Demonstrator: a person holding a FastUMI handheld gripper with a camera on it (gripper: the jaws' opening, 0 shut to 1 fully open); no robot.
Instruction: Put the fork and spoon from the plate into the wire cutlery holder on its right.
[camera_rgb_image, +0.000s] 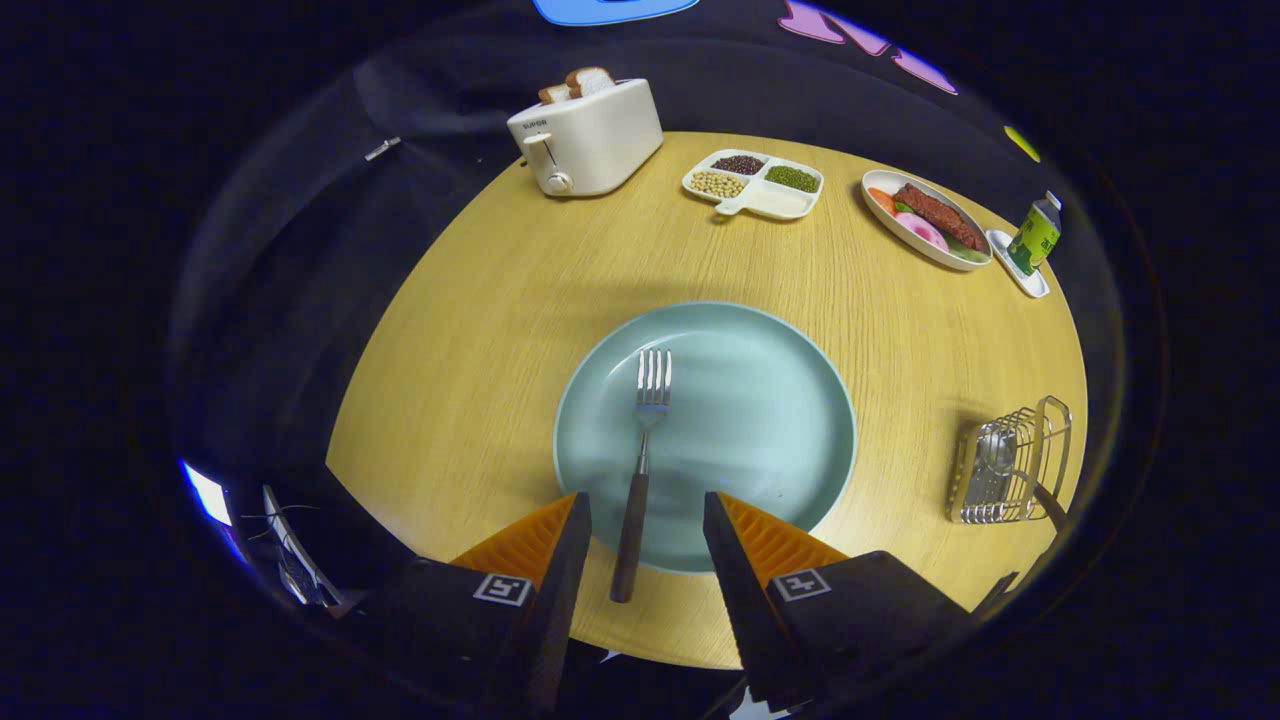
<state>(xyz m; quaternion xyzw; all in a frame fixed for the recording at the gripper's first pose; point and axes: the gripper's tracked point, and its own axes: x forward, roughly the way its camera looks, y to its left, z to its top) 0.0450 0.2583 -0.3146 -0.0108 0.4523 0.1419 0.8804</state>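
A fork with a dark handle lies on the pale blue-green plate, tines pointing away, handle overhanging the plate's near rim. My gripper is open, and the fork's handle lies in the gap between the two fingers without being touched by either. To the plate's right stands the wire cutlery holder; a spoon rests inside it, with its dark handle sticking out toward the table's edge.
On the round wooden table, beyond the plate, stand a white toaster with bread, a divided dish of beans, an oval plate of food, and a green carton on a small tray.
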